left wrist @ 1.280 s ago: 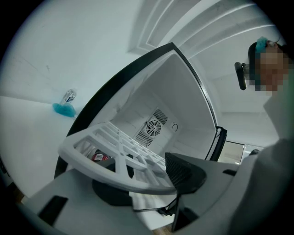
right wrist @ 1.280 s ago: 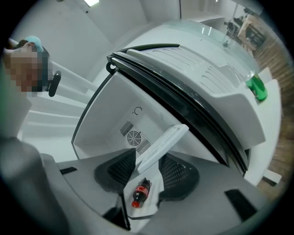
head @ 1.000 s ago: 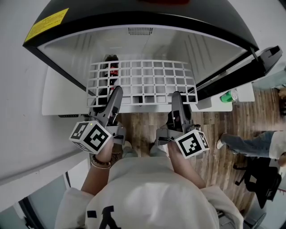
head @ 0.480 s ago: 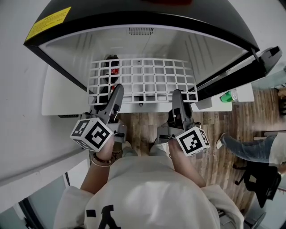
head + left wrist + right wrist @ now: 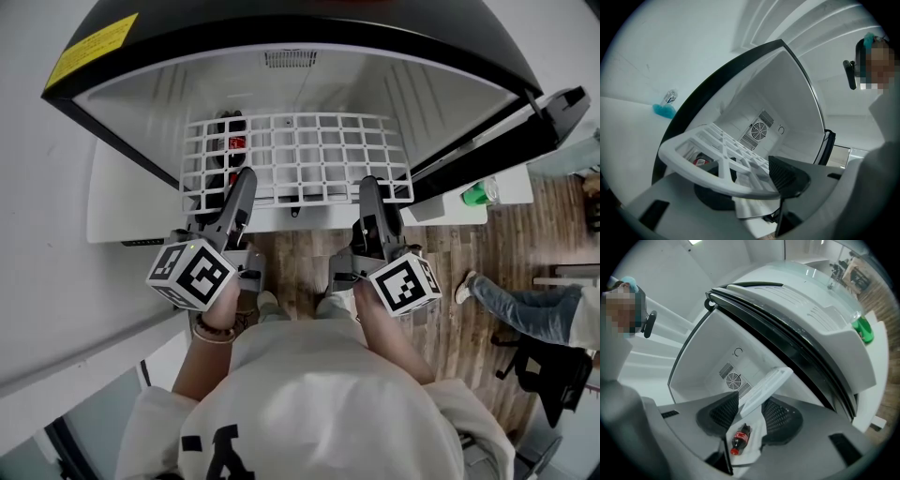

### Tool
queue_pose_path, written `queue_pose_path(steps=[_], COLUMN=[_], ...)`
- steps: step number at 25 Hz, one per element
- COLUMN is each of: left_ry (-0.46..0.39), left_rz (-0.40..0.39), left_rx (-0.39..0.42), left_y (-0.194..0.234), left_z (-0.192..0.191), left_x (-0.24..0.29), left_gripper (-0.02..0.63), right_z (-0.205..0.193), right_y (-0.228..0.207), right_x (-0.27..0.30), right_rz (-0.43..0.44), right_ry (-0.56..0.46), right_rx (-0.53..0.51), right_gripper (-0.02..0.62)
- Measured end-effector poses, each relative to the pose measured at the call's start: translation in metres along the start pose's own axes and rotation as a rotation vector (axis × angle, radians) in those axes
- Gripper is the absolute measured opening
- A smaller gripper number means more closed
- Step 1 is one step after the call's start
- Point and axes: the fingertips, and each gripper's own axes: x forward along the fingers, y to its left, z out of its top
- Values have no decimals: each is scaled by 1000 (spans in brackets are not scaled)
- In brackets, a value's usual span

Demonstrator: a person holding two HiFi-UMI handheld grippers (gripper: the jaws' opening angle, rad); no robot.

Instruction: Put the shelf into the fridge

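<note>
**A:** Shelf position?

**B:** The shelf (image 5: 295,155) is a white plastic grid with square openings. It lies flat, mostly inside the fridge (image 5: 281,80), with its front rim at the opening.

**A:** Grippers?

**B:** Both are clamped on the front rim. The left gripper (image 5: 244,183) grasps it near the left corner and the right gripper (image 5: 370,189) near the right. In each gripper view the rim sits between the pads.

**A:** Fridge itself?

**B:** It has a black shell with a yellow sticker (image 5: 94,52) on top and a white ribbed liner. There's a fan grille (image 5: 289,59) on the back wall. The door (image 5: 497,141) hangs open on the right, and a green bottle (image 5: 480,195) sits in its rack.

**A:** Anything near the shelf's path?

**B:** A dark cola bottle (image 5: 232,142) with a red label lies on its side on the fridge bottom. It's under the shelf's left part and visible through the grid.

**A:** Room?

**B:** The floor (image 5: 300,267) is wood plank and there's a white wall (image 5: 37,187) on the left. Another person's leg (image 5: 530,309) in jeans stands at the right, well apart from the fridge.
</note>
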Motion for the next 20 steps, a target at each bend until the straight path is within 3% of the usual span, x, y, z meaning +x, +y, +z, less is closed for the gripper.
queue_pose_path(steps=[20], left_ry=[2], left_rz=[1], left_rx=[-1], left_y=[6], left_z=[3], left_x=[13], left_gripper=[215], right_z=[0], right_y=[-3], right_x=[14], right_rz=[-1], right_ry=[3], right_rx=[7], right_gripper=[161])
